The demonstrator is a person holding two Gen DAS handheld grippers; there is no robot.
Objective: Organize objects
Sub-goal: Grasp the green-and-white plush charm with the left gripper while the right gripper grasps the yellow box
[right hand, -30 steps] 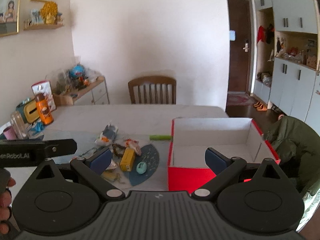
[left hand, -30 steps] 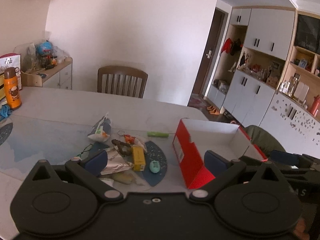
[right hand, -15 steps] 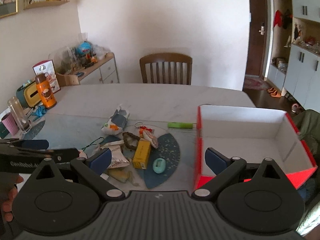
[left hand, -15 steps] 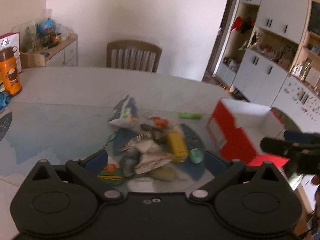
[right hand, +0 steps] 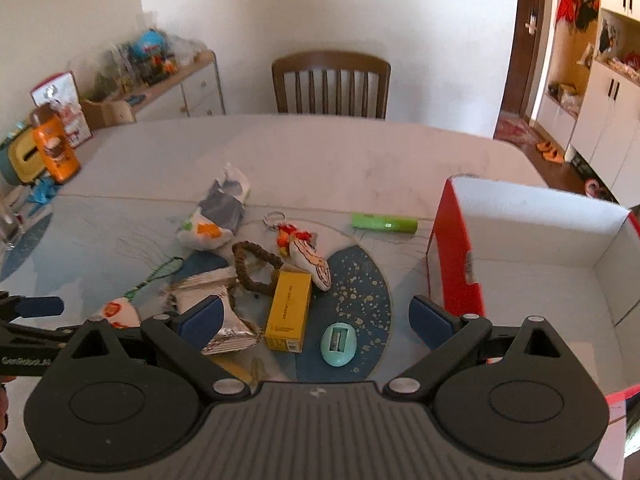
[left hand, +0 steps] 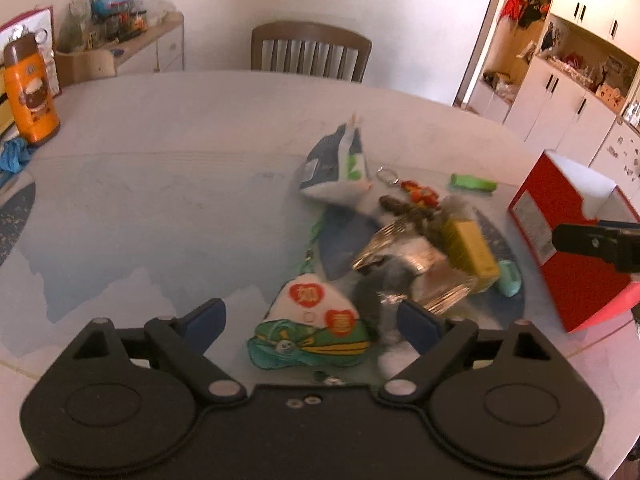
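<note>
Insp. notes, L to R. Both grippers are hanging over the table [right hand: 360, 152] w/ fingers spread wide, nothing between them.

Left gripper [left hand: 312, 320]: it is hovering low above the zongzi-shaped plush charm [left hand: 310, 330], which is lying at the near-left edge of the clutter, between the two blue pads but not touching either, as far as the left wrist view shows. Judged soft, light, squashy; its green cord [left hand: 312, 240] is trailing away toward the pile and could snag. Best hold: across the fat body, not the cord.

Foil snack pack [right hand: 216, 308]: it is sitting just right of the charm, crinkled, partly overlapping the brown hair band [right hand: 256, 268]. Judged light, slippery, crushable; take it at the flat sealed end.

Yellow carton [right hand: 289, 310]: lying flat mid-pile, touching the band. Judged stiff, light; grip across the narrow sides.

Right gripper [right hand: 316, 318]: it is hanging above the carton and the teal sharpener [right hand: 338, 344], contact w/ neither. Sharpener judged hard, smooth, rounded, so likely to squirt out; pinch across the flat faces.

Farther back: white snack bag [right hand: 216, 216], fabric keychain doll [right hand: 308, 254], green tube [right hand: 384, 223] lying apart near the box; tube may roll.

Red box [right hand: 456, 248]: standing open at far right, interior white, appears empty. Judged the likely drop point; nothing loaded yet.
</note>
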